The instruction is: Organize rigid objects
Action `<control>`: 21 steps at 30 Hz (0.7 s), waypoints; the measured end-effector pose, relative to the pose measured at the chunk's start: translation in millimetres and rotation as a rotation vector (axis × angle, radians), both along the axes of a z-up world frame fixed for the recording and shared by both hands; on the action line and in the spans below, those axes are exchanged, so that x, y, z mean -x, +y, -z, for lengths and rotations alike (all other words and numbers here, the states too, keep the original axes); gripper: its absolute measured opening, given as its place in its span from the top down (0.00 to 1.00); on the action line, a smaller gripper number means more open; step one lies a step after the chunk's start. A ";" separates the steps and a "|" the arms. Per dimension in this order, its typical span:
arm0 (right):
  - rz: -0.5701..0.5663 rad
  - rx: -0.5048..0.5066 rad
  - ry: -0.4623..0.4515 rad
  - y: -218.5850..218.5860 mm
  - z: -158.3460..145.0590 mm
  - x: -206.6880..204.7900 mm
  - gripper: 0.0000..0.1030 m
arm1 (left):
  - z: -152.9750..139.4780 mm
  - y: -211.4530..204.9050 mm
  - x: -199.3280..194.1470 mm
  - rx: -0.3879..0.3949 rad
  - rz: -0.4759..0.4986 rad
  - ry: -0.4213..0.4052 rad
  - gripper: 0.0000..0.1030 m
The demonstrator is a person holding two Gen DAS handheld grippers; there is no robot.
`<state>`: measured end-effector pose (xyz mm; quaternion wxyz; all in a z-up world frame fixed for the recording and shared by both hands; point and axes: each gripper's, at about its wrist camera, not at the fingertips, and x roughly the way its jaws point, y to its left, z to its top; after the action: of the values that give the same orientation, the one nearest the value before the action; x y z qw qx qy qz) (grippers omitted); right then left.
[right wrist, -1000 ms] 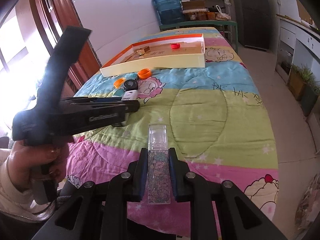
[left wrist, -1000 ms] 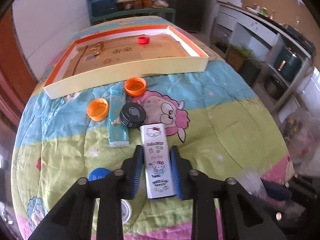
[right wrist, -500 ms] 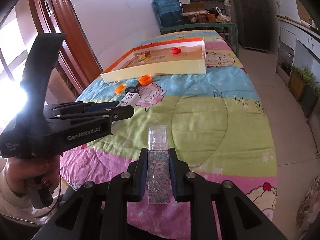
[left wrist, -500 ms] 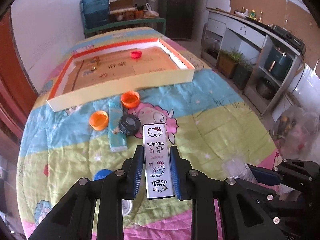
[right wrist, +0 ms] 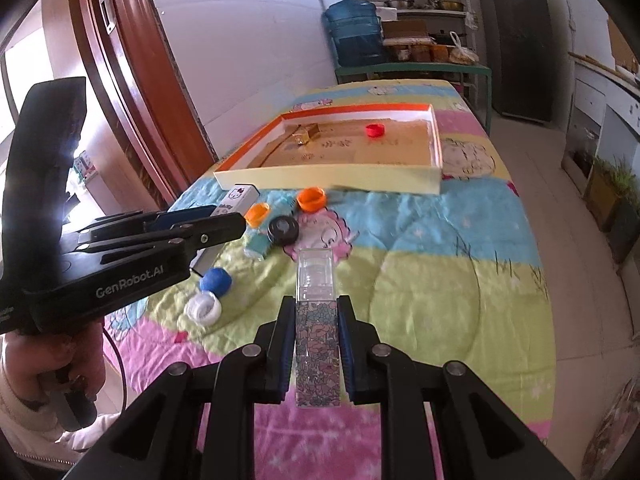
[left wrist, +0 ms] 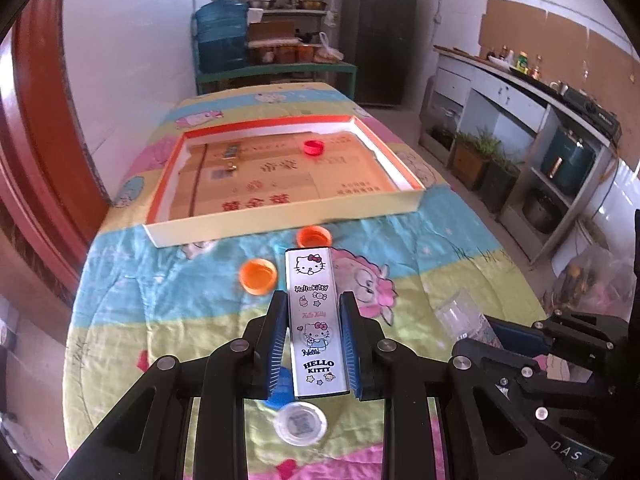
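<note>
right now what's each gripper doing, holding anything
left gripper: shut on the hello kitty box.
right gripper: shut on the clear floral box.

jug (right wrist: 354,34): far, on green shelf (right wrist: 412,68)
fridge (left wrist: 378,36): far right
counter (left wrist: 532,88): right wall
door (right wrist: 132,68): left

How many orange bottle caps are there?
2. One orange cap lies on the blanket just in front of the tray. The other orange cap sits to its left, nearer the black lid. More could be hidden behind the grippers.
</note>
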<state>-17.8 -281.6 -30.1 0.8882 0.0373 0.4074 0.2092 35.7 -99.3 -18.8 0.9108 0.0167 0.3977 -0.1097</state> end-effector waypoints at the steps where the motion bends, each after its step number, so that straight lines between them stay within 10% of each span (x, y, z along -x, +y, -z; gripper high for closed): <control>1: -0.004 0.006 -0.004 3.5 -2.0 -3.8 0.80 | -0.7 3.4 -2.1 0.002 -0.005 0.000 0.74; 21: 0.010 0.081 -0.085 57.5 -40.7 -86.7 0.80 | -23.3 58.3 -65.2 0.031 -0.094 -0.042 0.74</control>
<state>68.9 -224.0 10.6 0.9065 -0.0056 0.3773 0.1893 100.9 -41.0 4.5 0.9233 -0.0139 0.3769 -0.0726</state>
